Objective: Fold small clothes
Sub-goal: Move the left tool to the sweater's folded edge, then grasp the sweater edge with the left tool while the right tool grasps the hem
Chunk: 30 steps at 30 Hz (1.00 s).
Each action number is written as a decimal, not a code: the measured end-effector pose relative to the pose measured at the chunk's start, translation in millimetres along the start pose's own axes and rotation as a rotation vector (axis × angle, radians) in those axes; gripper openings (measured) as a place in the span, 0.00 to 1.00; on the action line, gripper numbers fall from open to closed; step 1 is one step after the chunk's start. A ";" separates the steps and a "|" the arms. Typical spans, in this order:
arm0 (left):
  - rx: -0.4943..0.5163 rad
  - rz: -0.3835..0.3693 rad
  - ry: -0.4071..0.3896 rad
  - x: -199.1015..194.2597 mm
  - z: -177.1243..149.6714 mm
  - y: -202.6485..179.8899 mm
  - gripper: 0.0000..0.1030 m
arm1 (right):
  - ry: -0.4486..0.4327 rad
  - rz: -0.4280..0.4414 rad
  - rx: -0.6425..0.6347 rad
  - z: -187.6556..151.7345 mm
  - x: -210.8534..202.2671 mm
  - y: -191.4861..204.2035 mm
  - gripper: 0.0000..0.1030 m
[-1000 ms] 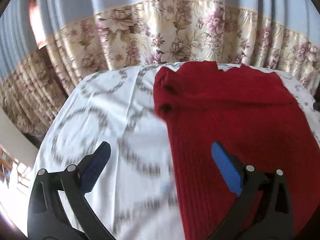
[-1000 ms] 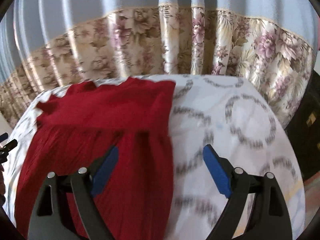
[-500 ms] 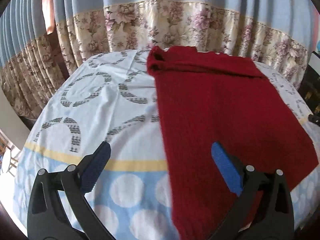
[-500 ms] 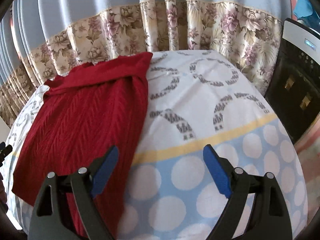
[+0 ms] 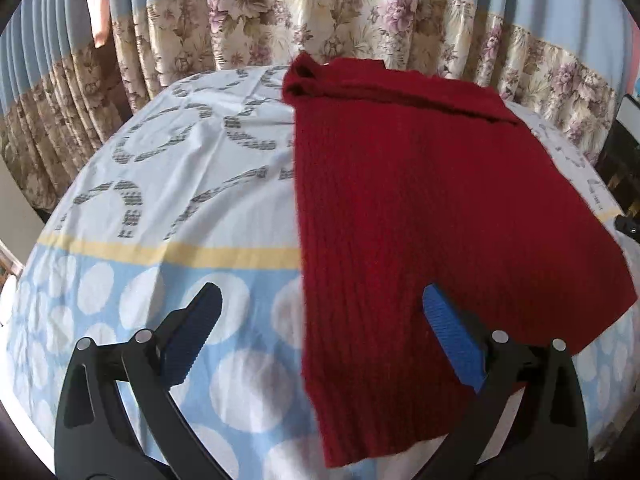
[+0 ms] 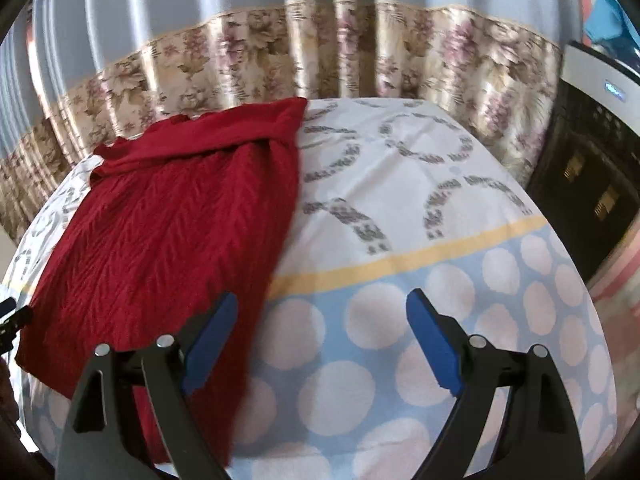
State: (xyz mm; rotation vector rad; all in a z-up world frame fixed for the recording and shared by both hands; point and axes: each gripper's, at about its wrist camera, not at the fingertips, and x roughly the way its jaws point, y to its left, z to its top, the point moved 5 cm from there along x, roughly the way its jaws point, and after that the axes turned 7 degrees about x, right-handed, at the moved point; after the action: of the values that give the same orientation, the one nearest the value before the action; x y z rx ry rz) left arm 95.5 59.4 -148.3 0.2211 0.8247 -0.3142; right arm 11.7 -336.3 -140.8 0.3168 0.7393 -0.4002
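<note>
Red knit garment (image 5: 420, 208) lies flat on the patterned table (image 5: 180, 184) with sleeves seemingly tucked at the far end, final folds still pending; left hand-held gripper (image 5: 320, 336) and right hand-held gripper (image 6: 320, 344) both spread apart, empty.

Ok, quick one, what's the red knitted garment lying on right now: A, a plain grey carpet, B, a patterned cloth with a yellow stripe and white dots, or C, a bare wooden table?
B: the red knitted garment lies flat on the patterned cloth, crossing its yellow stripe and dots.
</note>
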 end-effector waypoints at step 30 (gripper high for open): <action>-0.064 -0.023 -0.027 -4.8 25.8 4.3 0.17 | 0.130 0.122 -0.063 -44.4 -1.0 41.1 0.84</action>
State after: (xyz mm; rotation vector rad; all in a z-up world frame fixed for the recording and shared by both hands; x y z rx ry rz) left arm 111.6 56.2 -127.3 0.1475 0.8103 -0.3113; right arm 3.9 -281.6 -165.5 0.3290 0.8533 -0.2420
